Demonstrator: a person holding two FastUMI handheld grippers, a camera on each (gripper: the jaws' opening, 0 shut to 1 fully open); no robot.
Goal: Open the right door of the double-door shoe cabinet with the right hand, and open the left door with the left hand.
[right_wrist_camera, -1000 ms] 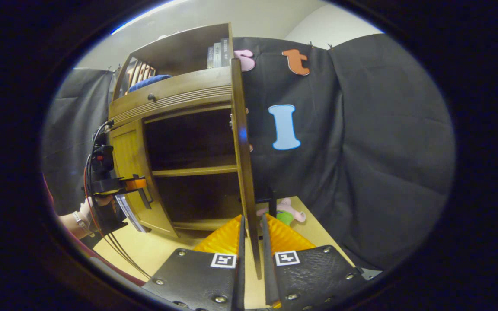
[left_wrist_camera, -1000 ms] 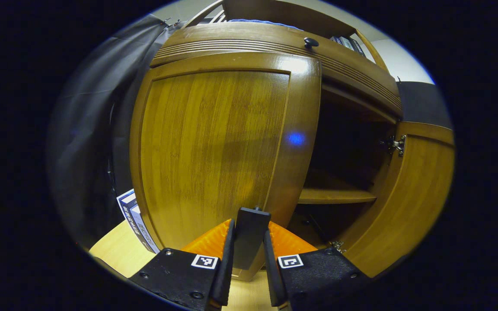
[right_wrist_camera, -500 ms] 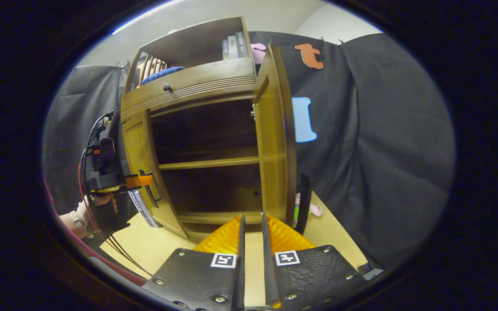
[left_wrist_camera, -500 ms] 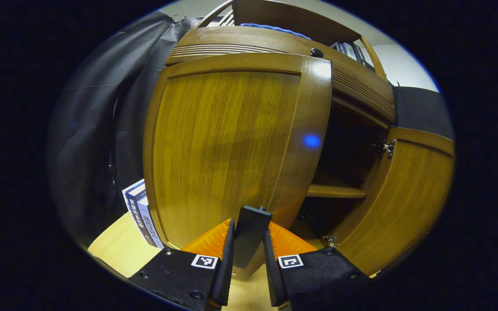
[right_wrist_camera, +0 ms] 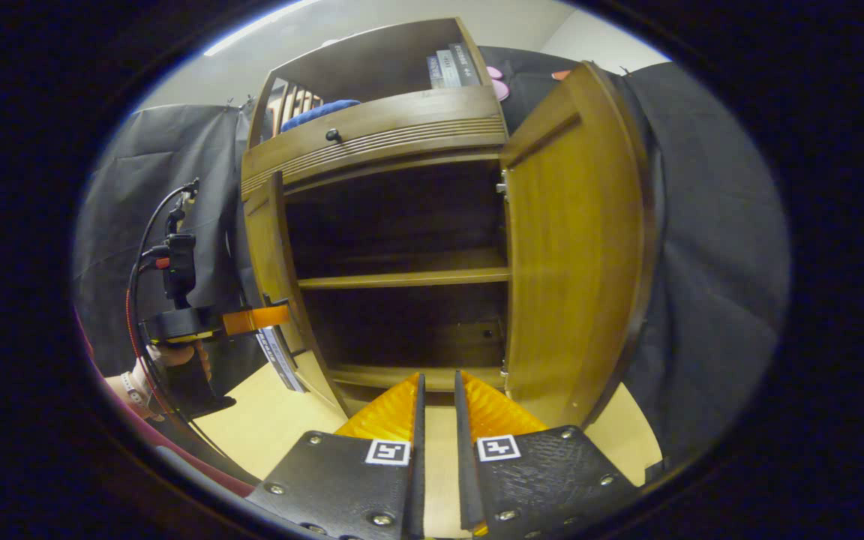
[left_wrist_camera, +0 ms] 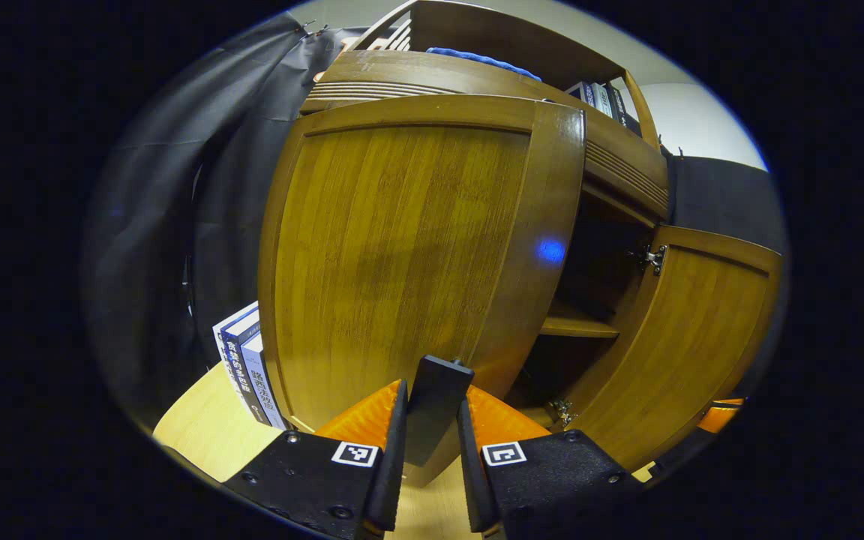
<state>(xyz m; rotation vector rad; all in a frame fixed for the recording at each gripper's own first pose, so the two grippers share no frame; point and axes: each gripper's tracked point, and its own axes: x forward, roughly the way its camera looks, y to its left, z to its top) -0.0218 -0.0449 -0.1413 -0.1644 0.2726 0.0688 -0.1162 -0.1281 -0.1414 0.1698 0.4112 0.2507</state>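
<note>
Now, as it stands:
Left door: the left door [left_wrist_camera: 402,255] is stiff panelled wood, hinged on its far left edge; it swings as one rigid slab, part open, its free edge toward me.
Handle: a dark handle [left_wrist_camera: 432,409] low on that free edge is the place to hold; the smooth varnished face looks too slippery to grip.
Left gripper: the left gripper [left_wrist_camera: 429,420] is clamped narrow on the handle, both fingers pressing its sides.
Right door: the right door [right_wrist_camera: 574,247] is swung wide, its inner face showing, its hinges [right_wrist_camera: 503,184] at the cabinet's right side.
Right gripper: the right gripper [right_wrist_camera: 436,397] is nearly closed on nothing, apart from the door, hovering over the table [right_wrist_camera: 282,420].
Cabinet: the cabinet [right_wrist_camera: 394,135] stands on the table, its shelf [right_wrist_camera: 402,279] bare and dark.
Room: books [left_wrist_camera: 244,360] lean just beside the left door's hinge side; I judge they could stop its swing. Black cloth [right_wrist_camera: 702,262] hangs close behind the right door.
</note>
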